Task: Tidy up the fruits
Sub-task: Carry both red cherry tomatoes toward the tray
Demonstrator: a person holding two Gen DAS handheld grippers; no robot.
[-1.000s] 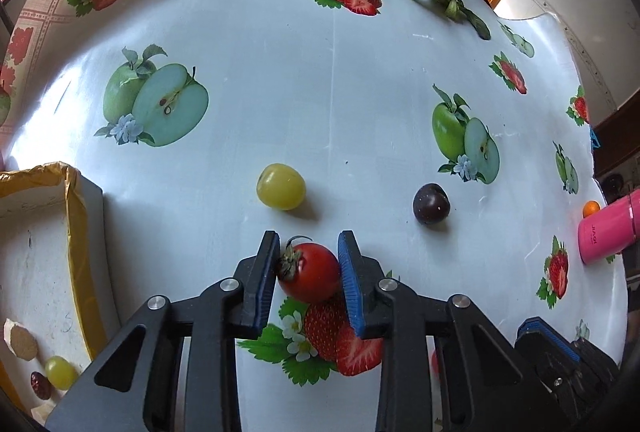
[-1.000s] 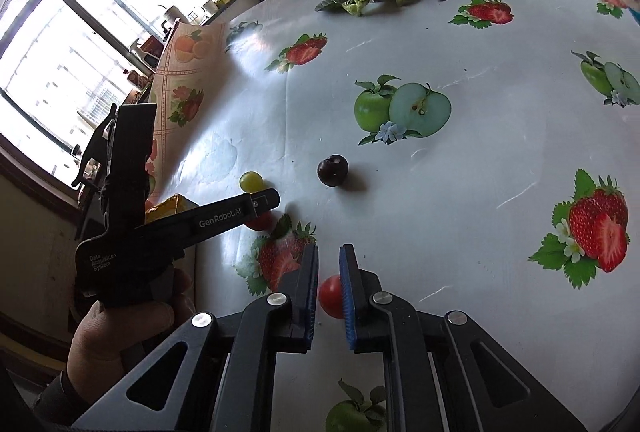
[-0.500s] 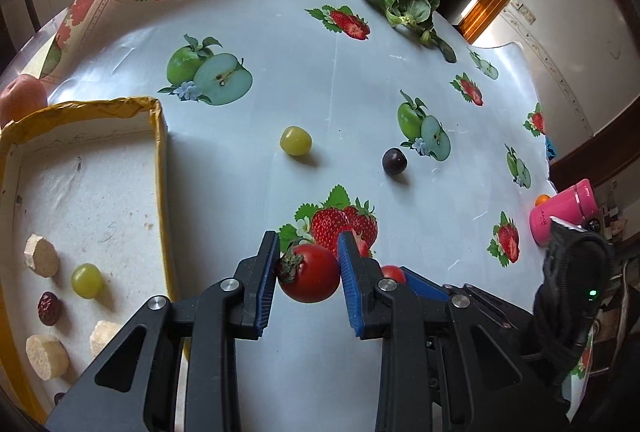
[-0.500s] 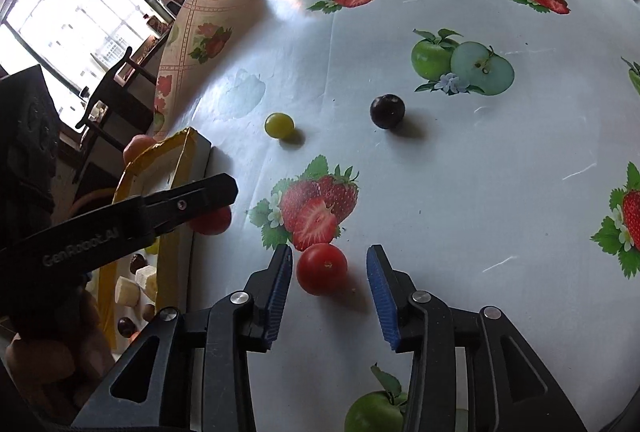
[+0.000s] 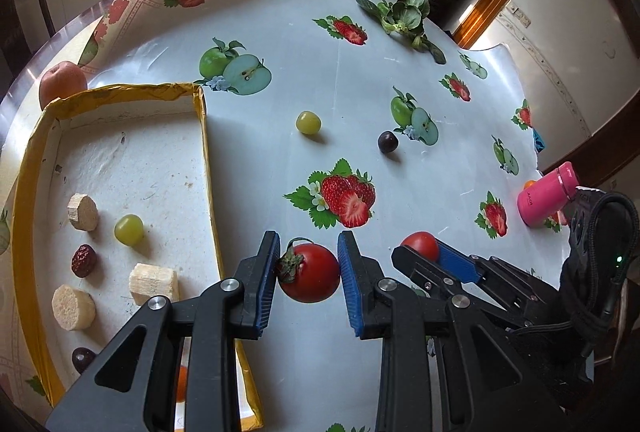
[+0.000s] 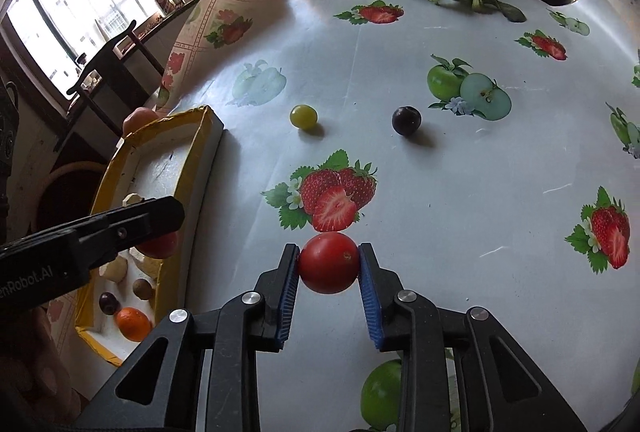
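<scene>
My left gripper [image 5: 308, 274] is shut on a red cherry tomato with a green stem [image 5: 310, 278], held above the table just right of the yellow-rimmed tray [image 5: 206, 160]. My right gripper [image 6: 329, 266] is shut on a second red tomato [image 6: 329, 262] that sits low over the table; it also shows in the left wrist view [image 5: 420, 244]. A green grape [image 5: 308, 122] and a dark grape [image 5: 388, 141] lie loose on the tablecloth further out. The tray holds a green grape [image 5: 129, 229], dark dates, pale cut pieces and a small orange [image 6: 134, 323].
A pink bottle [image 5: 548, 194] lies at the right table edge. A leafy green vegetable [image 5: 404, 18] lies at the far side. A peach-coloured fruit [image 5: 62, 80] sits behind the tray. The tablecloth has printed apples and strawberries and curls up at the far left.
My left gripper has carried its tomato back toward the tray's right rim. My right gripper, open around the second tomato half a second ago, has closed on it.
</scene>
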